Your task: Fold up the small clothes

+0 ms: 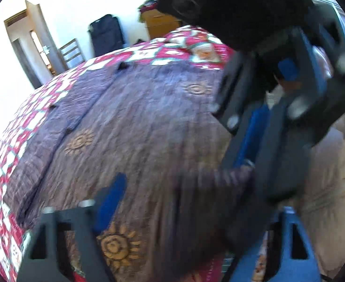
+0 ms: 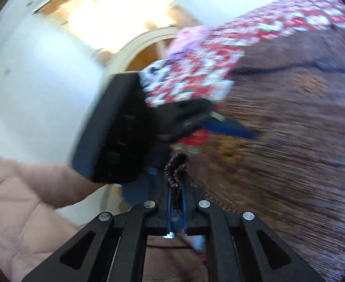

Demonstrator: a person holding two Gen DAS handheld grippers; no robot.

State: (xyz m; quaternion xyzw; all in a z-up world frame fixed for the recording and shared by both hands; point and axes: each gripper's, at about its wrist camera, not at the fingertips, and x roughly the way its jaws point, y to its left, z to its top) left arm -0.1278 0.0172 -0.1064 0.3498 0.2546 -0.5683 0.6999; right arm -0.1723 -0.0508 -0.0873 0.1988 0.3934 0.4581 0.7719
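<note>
A purple-brown crinkled shirt (image 1: pixel 135 117) with gold sun prints and a button placket lies spread on the bed; it fills the right of the right wrist view (image 2: pixel 301 129). My right gripper (image 2: pixel 176 188) is shut on a bunched edge of the shirt. It shows in the left wrist view (image 1: pixel 250 164), pinching that edge just ahead of my left gripper. My left gripper (image 1: pixel 196 206) is open, its blue-padded fingers (image 1: pixel 111 199) spread over the shirt's near part. It appears blurred in the right wrist view (image 2: pixel 219 127).
The bed has a red and white patchwork quilt (image 1: pixel 172 51). A dark suitcase (image 1: pixel 106 35), a chair (image 1: pixel 71 51), a wooden cabinet (image 1: pixel 160 23) and an open door (image 1: pixel 36 42) stand by the far wall. A pink quilted sleeve (image 2: pixel 15 199) is at lower left.
</note>
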